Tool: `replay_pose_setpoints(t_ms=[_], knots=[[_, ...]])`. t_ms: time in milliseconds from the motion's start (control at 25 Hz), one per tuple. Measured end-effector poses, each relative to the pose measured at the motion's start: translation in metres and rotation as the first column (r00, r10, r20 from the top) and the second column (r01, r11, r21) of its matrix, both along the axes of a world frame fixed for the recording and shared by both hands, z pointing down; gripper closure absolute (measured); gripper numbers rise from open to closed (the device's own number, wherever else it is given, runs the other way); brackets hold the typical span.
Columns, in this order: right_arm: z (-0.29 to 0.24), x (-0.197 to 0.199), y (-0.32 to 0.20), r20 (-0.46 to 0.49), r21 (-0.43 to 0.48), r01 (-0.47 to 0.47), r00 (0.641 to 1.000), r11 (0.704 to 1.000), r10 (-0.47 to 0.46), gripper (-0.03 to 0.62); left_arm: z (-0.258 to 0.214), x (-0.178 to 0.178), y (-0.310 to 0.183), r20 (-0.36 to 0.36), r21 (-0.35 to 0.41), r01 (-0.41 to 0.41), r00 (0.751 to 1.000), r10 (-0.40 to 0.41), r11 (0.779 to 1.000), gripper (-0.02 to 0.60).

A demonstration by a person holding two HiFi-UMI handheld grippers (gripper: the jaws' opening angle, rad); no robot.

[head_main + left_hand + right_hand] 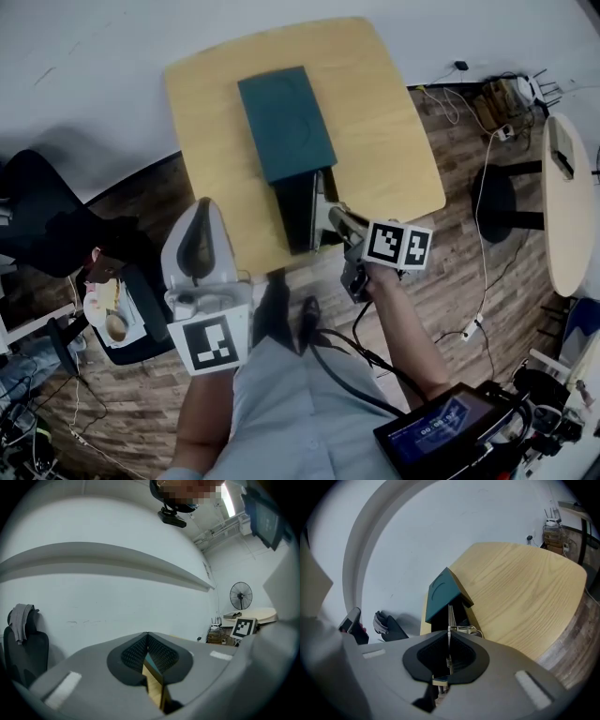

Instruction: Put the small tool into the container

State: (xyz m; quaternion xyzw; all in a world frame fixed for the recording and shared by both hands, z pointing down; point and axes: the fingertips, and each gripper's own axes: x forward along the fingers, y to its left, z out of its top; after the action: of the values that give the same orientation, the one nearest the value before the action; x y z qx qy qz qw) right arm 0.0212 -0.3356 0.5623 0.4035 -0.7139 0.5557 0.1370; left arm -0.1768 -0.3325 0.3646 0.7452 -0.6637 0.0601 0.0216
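Tool (450, 613) is not yet in: the right gripper (448, 631) clamps it just beside the open container (442, 592) on the tabletop (394, 141). Left gripper (147, 635), jaws together and empty, hangs aside. Insertion and release remain.

Your container (286, 122) is teal outside, black inside. Your tabletop (384, 122) shows pale wood grain; your small tool (449, 619) is silver.

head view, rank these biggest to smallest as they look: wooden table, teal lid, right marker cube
1. wooden table
2. teal lid
3. right marker cube, which looks smallest even though it is nearer the camera
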Motion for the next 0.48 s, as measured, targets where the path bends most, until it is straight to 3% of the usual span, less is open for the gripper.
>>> replay_pose_setpoints(t_ms=[480], knots=[[0.003, -0.005, -0.016, 0.158, -0.119, -0.037, 0.986, 0.992, 0.055, 0.586, 0.004, -0.002, -0.028, 0.002, -0.011, -0.014, 1.0, 0.014, 1.0, 0.569]])
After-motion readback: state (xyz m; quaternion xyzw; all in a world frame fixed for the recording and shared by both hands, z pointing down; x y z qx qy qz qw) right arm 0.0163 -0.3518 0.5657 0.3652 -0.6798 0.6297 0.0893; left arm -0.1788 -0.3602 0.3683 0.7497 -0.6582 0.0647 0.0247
